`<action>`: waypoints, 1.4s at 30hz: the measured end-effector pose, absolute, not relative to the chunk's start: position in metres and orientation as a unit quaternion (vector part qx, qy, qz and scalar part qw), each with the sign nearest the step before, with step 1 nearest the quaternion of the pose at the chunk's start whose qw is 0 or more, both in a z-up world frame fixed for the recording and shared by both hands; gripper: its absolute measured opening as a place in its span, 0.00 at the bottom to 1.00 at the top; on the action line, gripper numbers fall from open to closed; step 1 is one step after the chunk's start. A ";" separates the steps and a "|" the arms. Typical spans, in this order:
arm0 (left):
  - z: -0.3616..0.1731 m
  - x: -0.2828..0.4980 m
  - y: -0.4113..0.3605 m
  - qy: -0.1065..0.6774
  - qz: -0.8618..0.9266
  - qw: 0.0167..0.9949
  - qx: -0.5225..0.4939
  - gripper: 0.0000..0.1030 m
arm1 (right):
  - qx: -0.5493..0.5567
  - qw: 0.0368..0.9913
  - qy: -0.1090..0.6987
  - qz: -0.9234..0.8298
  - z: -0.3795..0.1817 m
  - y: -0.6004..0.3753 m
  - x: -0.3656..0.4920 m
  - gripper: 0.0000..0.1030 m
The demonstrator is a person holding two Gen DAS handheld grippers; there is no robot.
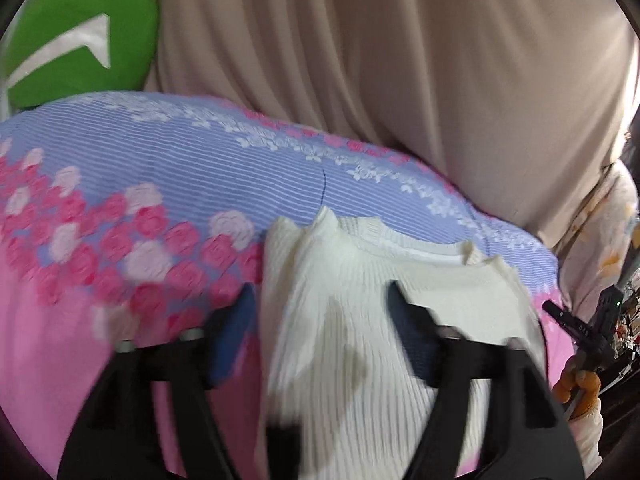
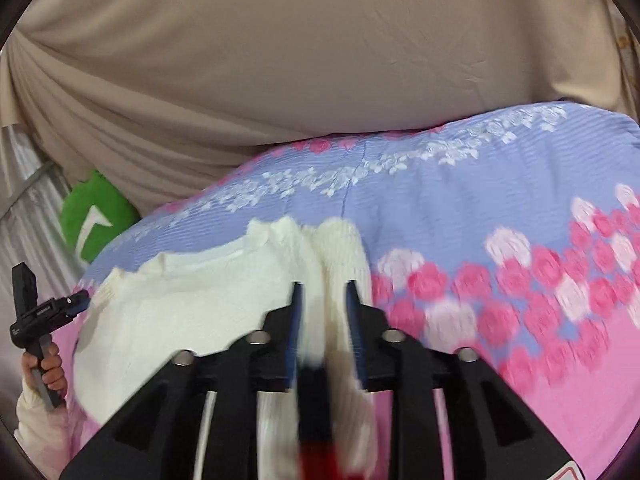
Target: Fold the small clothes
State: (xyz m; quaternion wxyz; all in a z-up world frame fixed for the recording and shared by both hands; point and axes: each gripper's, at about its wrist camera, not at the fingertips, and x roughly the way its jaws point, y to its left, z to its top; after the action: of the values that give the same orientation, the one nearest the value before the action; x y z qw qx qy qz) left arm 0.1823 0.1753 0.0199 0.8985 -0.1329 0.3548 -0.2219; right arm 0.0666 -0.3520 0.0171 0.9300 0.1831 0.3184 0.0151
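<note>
Both jaws released over white sweater [image 1: 360, 300] on floral bedspread [image 1: 140, 168]; green cushion [image 1: 80, 36], beige curtain [image 1: 360, 60] behind.

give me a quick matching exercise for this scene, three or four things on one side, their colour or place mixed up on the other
Things:
1. knit top
2. cushion
3. bedspread
4. curtain

Descriptions:
A. beige, hanging in folds behind the bed
B. cream, ribbed, lying on the bed in front of both grippers
C. green with a white arrow shape, at the bed's far edge
D. lilac and pink with a rose pattern

Pairs: 1-B, 2-C, 3-D, 4-A
</note>
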 end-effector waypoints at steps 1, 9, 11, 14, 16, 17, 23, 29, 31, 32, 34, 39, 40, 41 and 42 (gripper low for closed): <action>0.021 0.168 0.182 0.353 -0.221 0.899 -0.137 0.86 | 0.187 0.928 0.323 0.019 0.012 -0.349 0.047 0.46; -0.048 0.085 0.205 0.407 -0.208 0.857 -0.238 0.90 | 0.264 0.889 0.373 0.016 -0.046 -0.333 -0.005 0.56; -0.045 0.086 0.195 0.408 -0.208 0.859 -0.229 0.87 | 0.271 0.889 0.368 0.018 -0.043 -0.327 -0.001 0.56; -0.044 0.097 0.183 0.428 -0.231 0.838 -0.247 0.54 | 0.289 0.883 0.368 0.042 -0.043 -0.319 0.012 0.27; -0.040 0.104 0.171 0.448 -0.228 0.836 -0.221 0.28 | 0.277 0.893 0.353 0.032 -0.035 -0.312 0.009 0.22; -0.037 0.104 0.171 0.452 -0.225 0.836 -0.215 0.26 | 0.275 0.898 0.343 0.032 -0.029 -0.311 0.003 0.21; -0.002 0.074 0.182 0.449 -0.219 0.850 -0.165 0.19 | 0.281 0.904 0.323 0.022 -0.011 -0.325 -0.054 0.18; -0.027 0.027 0.199 0.506 -0.189 0.830 -0.137 0.14 | 0.286 0.876 0.387 0.010 -0.049 -0.324 -0.107 0.18; -0.045 0.017 0.202 0.521 -0.182 0.822 -0.142 0.16 | 0.282 0.866 0.412 0.013 -0.066 -0.321 -0.115 0.20; -0.046 0.015 0.205 0.514 -0.177 0.826 -0.147 0.19 | 0.279 0.871 0.405 0.018 -0.066 -0.322 -0.118 0.21; -0.038 0.017 0.208 0.500 -0.173 0.832 -0.165 0.20 | 0.264 0.872 0.412 0.007 -0.058 -0.325 -0.116 0.35; 0.031 0.029 0.193 0.398 -0.180 0.891 -0.126 0.52 | 0.230 0.914 0.335 -0.004 -0.004 -0.341 -0.099 0.48; 0.041 0.034 0.185 0.383 -0.181 0.898 -0.121 0.67 | 0.227 0.919 0.322 0.001 0.004 -0.340 -0.090 0.51; 0.049 0.040 0.179 0.371 -0.186 0.902 -0.118 0.78 | 0.218 0.925 0.312 0.009 0.010 -0.338 -0.075 0.51; 0.054 0.052 0.169 0.362 -0.196 0.904 -0.112 0.81 | 0.211 0.927 0.309 0.012 0.013 -0.336 -0.064 0.53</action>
State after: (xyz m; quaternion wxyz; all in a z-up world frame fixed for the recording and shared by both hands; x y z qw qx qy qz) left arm 0.0517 0.1691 0.0540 0.9044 -0.1123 0.3621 -0.1956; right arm -0.0637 -0.3364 0.0126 0.9275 0.2108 0.3087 0.0119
